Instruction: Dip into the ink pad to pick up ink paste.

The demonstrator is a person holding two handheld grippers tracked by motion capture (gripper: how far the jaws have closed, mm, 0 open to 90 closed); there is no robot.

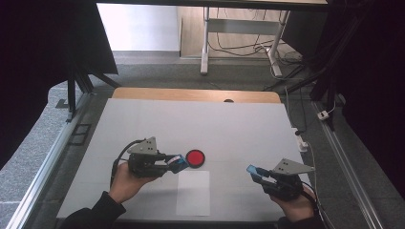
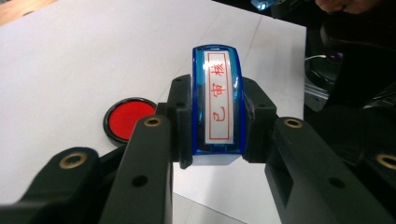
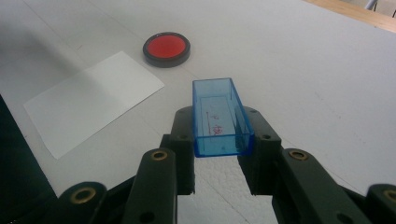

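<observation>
My left gripper [image 1: 175, 163] is shut on a blue stamp [image 2: 218, 103] whose white face with red characters points up at the camera. It hovers just left of a round red ink pad [image 1: 195, 158] in a black case. My right gripper [image 1: 254, 172] is shut on the stamp's clear blue cap [image 3: 219, 116], open side up, over the right part of the table. In the high view the stamp [image 1: 177, 162] and the cap [image 1: 252, 171] show as small blue tips. A white sheet of paper [image 1: 193, 192] lies between the two hands, near the front edge.
The white table top [image 1: 191, 124] has a wooden strip along its far edge. Metal rails run down both sides of the table. Cables and a desk frame [image 1: 206, 43] stand on the floor beyond. A white power plug [image 1: 302, 142] lies off the right edge.
</observation>
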